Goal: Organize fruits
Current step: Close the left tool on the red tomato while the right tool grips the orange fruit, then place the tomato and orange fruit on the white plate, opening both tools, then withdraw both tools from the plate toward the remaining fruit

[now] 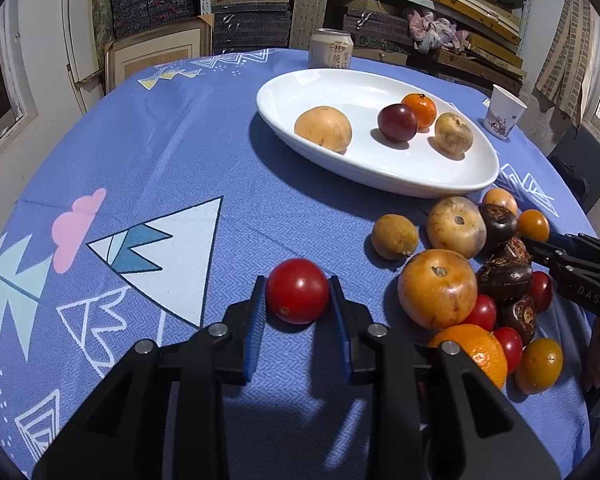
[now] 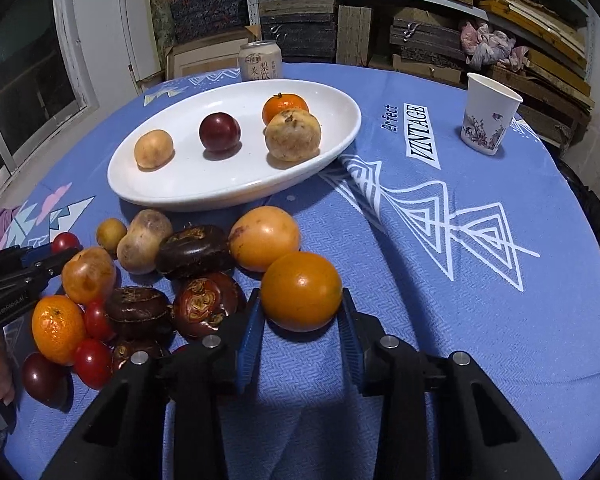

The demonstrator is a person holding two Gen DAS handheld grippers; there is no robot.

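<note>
**Both claws loaded, dish waiting**

Here, from the left wrist view: left claw (image 1: 298, 300) closed narrow on a red tomato (image 1: 298, 291), blue pads pressed to its two sides, low over the blue-clothed table (image 1: 148, 148). Gripped across the middle, probably to keep the round skin from slipping. White oval dish (image 1: 380, 176) just beyond, already carrying four fruits with bare room left near its front. Loose pile (image 1: 476, 276) to the right, on the cloth.

Next, from the right wrist view: right claw (image 2: 302, 314) clamped on an orange-yellow fruit (image 2: 301, 291) taken at the pile's outer edge, likely because reachable there without nudging neighbours. Dish rim beyond, near.
</note>
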